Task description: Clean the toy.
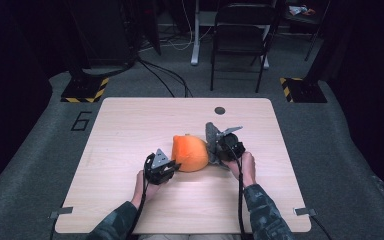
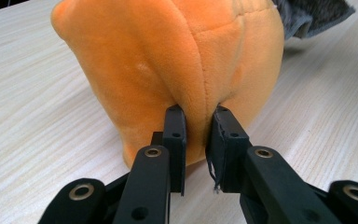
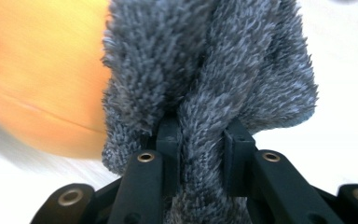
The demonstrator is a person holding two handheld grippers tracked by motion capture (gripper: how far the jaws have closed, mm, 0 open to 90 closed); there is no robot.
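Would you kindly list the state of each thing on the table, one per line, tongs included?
Orange plush: on the table, a fold of it pinched at the left.
Grey fuzzy part: joined to the plush's right side, bunched between the jaws.
Left tongs: shut on the orange plush.
Right tongs: shut on the grey fuzzy part.
Table: bare light wood around the plush.

Orange plush toy (image 1: 191, 153) sitting mid-worktop, rounded, soft, seamed; its shaggy grey part (image 3: 205, 79) sticking out at 3 o'clock, bunched up.

lab, hazard-striped stand bases (image 1: 85, 90), floor cables (image 1: 167, 75), folding chair (image 1: 240, 40)
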